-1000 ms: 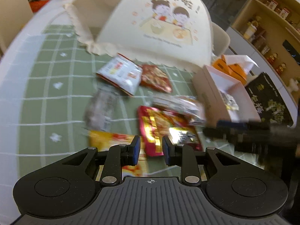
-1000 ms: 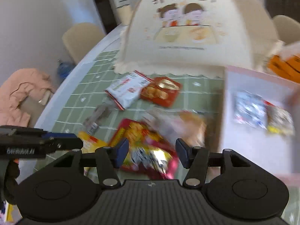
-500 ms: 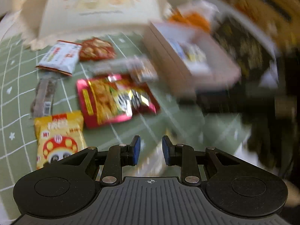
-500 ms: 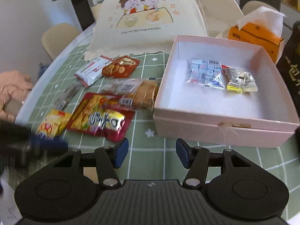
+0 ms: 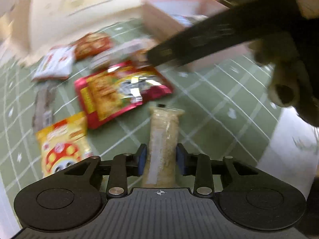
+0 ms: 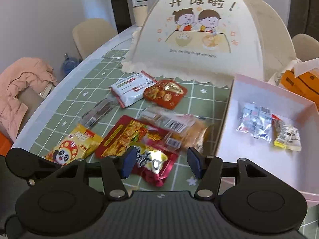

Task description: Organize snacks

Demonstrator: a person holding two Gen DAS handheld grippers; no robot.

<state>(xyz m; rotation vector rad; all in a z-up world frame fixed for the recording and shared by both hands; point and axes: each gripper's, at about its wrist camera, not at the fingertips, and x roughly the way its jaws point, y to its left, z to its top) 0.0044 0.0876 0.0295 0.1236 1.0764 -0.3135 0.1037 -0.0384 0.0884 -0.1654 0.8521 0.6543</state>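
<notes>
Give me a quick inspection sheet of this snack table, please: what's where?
Surface: green checked tablecloth on a pale table.
Job's things: pink box holding a silver packet and a small yellow-edged packet; loose outside it are a red pouch, a yellow panda packet, a white packet and a clear-wrapped bread.
Clutter: domed food cover, orange tissue box.
Grippers: left gripper, a pale cracker sleeve between its jaws; right gripper open, empty.
Cables: nothing seen.
Surroundings: beige chair, pink jacket, water jug.
</notes>
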